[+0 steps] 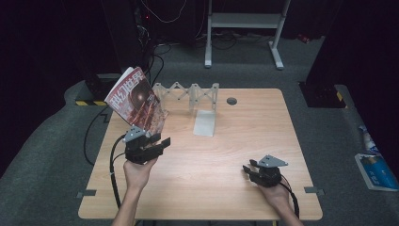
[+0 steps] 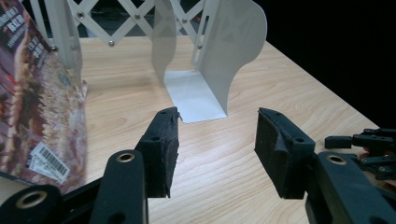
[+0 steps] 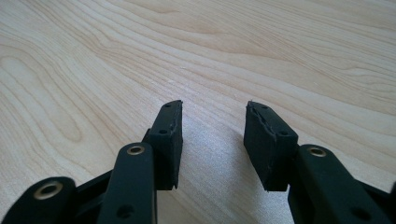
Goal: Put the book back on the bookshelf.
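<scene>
Magazine with glossy red cover stands unshelved at ten o'clock beside open, empty left tongs; right tongs idle open; white metal bookend rack waits.

Magazine, red illustrated cover with white title lettering, stands tilted at the table's left rear edge, beside the white folding rack.
</scene>
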`<action>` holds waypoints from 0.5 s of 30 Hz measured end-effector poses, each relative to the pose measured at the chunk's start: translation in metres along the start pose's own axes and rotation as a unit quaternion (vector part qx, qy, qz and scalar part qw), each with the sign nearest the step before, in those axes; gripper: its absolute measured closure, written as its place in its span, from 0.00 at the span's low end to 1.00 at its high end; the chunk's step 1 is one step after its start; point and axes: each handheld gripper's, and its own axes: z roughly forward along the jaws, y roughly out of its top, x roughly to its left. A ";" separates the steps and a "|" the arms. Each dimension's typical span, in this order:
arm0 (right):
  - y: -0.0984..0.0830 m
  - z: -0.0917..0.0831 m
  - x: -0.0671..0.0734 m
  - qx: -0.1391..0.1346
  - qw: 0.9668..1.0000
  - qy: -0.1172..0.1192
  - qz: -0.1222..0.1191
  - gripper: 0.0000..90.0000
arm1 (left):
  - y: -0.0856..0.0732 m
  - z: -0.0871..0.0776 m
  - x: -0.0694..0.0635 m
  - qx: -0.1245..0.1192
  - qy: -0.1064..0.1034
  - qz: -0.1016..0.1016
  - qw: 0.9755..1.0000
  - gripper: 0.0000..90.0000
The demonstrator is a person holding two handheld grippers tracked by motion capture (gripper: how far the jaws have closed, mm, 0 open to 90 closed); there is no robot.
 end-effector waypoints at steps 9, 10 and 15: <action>0.000 0.000 0.000 0.000 1.000 0.000 0.000 0.63 | -0.004 0.008 -0.005 0.009 -0.005 0.005 1.000 0.55; 0.000 0.000 0.000 0.000 1.000 0.000 0.000 0.63 | -0.004 0.008 -0.005 0.009 -0.005 0.005 1.000 0.55; 0.000 0.000 0.000 0.000 1.000 0.000 0.000 0.63 | -0.007 0.012 -0.006 0.012 -0.008 0.001 1.000 0.55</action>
